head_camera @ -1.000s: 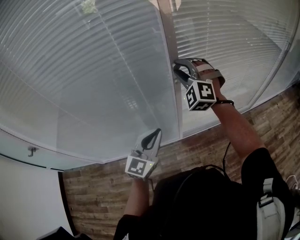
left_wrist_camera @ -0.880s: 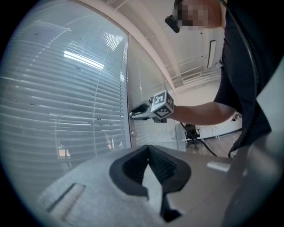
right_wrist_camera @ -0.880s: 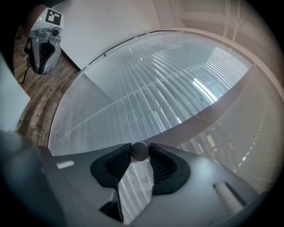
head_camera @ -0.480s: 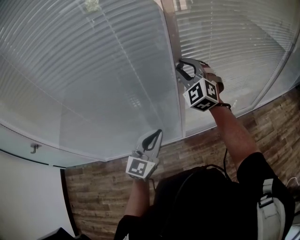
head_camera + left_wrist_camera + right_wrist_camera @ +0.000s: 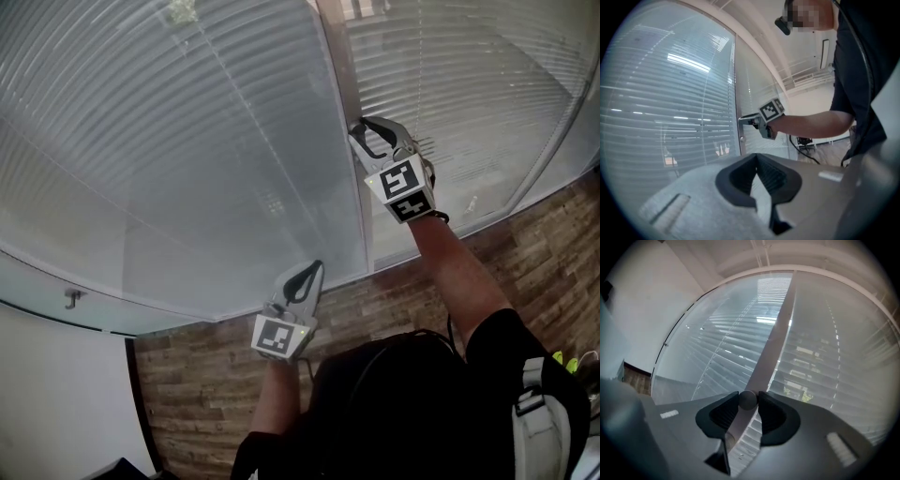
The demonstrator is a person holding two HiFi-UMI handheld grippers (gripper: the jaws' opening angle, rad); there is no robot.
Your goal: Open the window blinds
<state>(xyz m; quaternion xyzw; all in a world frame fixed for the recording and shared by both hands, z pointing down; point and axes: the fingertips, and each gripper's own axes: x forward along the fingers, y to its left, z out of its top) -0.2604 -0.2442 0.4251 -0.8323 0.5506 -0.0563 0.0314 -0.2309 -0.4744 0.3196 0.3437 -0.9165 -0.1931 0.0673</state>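
Head view: my right gripper [image 5: 360,132] has rolled at the window frame [image 5: 337,84], and the blinds [image 5: 469,84] beside it look more open.

Left gripper view: left gripper [image 5: 757,158] idle, jaws together, empty.

Right gripper view: jaws clamped on the knob [image 5: 748,400]; the turning seems to work.

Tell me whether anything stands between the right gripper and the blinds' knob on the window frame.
Nothing visible does. The right gripper has its fingers pressed on both sides of the small round knob, which sits on the frame post between the two blinds.
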